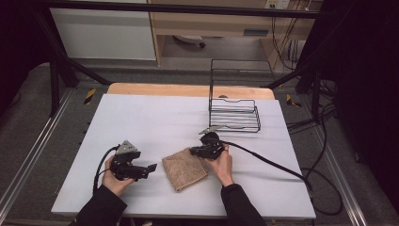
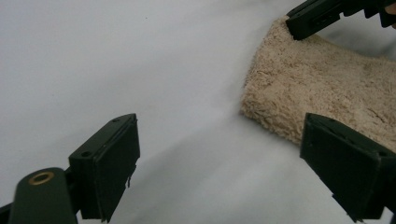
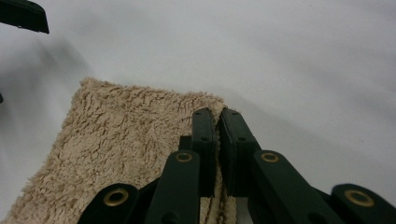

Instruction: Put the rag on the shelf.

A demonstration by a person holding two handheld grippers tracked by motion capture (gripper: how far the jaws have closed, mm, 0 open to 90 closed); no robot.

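A folded tan towel (image 1: 185, 172) lies on the white table (image 1: 155, 122), between the two hands. My right gripper (image 1: 193, 151) reaches in from the right at the towel's far corner. In the right gripper view the right gripper (image 3: 218, 126) has its jaws pressed together with the edge of the towel (image 3: 126, 140) pinched between them. My left gripper (image 1: 151, 168) rests just left of the towel, jaws wide apart. In the left gripper view nothing lies between the jaws of the left gripper (image 2: 224, 154), and the towel (image 2: 322, 93) sits just beyond the right jaw.
A black wire rack (image 1: 234, 113) stands at the back right of the table, with a metal utensil lying at its front edge. The right gripper's cable (image 1: 268, 160) trails off the table's right side. Bare white surface stretches across the left and far parts.
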